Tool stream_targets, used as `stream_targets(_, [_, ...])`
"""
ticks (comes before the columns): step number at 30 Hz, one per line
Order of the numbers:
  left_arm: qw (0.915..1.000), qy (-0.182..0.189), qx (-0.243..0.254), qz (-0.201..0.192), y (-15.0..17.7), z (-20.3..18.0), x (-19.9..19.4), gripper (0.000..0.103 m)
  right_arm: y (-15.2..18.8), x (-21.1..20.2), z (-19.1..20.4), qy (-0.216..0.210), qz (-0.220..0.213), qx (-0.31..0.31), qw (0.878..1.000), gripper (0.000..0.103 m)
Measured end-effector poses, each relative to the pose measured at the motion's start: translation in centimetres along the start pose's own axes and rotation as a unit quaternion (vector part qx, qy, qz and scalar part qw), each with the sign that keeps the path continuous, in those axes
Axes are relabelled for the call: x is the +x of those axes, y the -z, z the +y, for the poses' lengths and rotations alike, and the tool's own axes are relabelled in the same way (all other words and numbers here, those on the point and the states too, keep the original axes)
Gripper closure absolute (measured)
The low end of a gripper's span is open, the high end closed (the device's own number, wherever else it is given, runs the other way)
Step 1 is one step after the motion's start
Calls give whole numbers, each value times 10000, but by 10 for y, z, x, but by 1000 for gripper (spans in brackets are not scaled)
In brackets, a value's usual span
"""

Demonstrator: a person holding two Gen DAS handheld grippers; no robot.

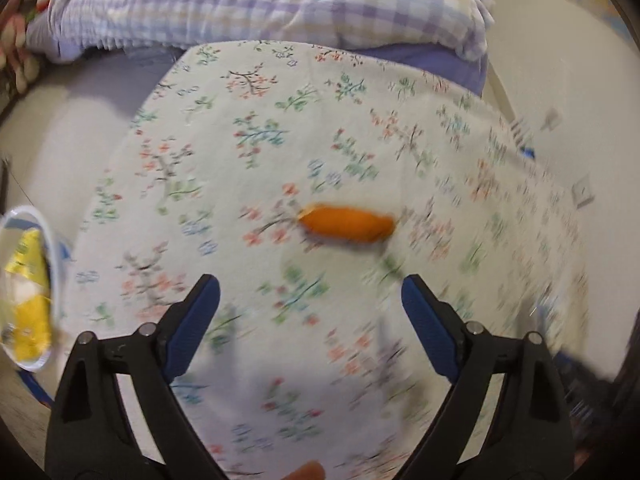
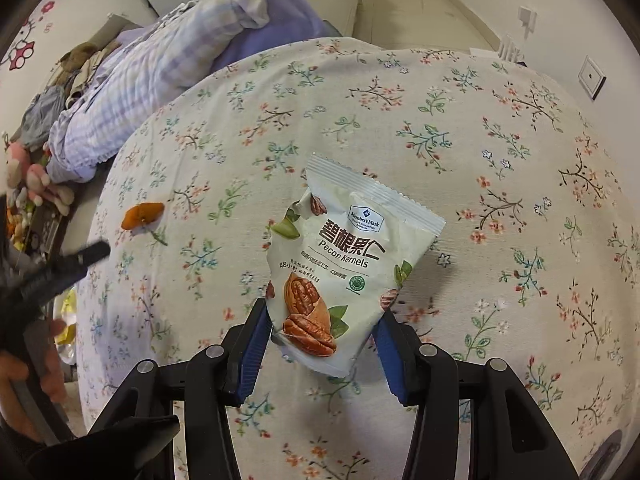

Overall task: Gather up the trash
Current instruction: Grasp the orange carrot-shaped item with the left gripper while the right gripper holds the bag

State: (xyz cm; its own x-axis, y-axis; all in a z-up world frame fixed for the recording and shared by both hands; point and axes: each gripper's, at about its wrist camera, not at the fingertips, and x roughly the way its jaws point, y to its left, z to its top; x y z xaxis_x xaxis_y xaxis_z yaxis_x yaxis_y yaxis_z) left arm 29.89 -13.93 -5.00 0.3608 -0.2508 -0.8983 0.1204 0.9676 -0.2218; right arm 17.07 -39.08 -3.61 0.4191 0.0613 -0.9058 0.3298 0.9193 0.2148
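Floral bedcover (image 2: pixel 480 128), right gripper (image 2: pixel 322 334) clamping pecan packet (image 2: pixel 348 264), orange peel (image 2: pixel 142 215) nearby

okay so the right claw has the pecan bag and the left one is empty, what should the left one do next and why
Probably ease the left claw forward and down over the orange peel. Its jaws are wide open with nothing between them, and the peel lies loose on the floral cloth just ahead. The right claw already grips the pecan bag.
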Motion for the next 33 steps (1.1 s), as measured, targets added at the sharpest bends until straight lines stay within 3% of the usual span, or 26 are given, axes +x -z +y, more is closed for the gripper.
stream_targets(4, [9983, 234, -522, 101, -13, -11, 18, 30, -3, 5, -4, -22, 42, 35, 10000, 51])
stream_targets(12, [9966, -46, -820, 1, -17, -24, 43, 45, -4, 4, -4, -106, 74, -23, 9999, 51])
stream_targets(16, [9966, 31, -826, 2, -13, -29, 41, 60, -2, 1, -6, -107, 65, -37, 9999, 51])
stream_targets(19, [9983, 51, -582, 24, -6, -34, 33, 82, -1, -2, -8, -109, 52, -33, 9999, 51])
stream_targets(26, [9998, 90, -108, 113, 21, -33, 11, 89, 6, -17, 1, -166, -55, -119, 9998, 51])
stream_targets(33, [9997, 187, 21, 138, 41, -10, -7, 89, 17, -28, 16, -211, -95, -284, 9993, 51])
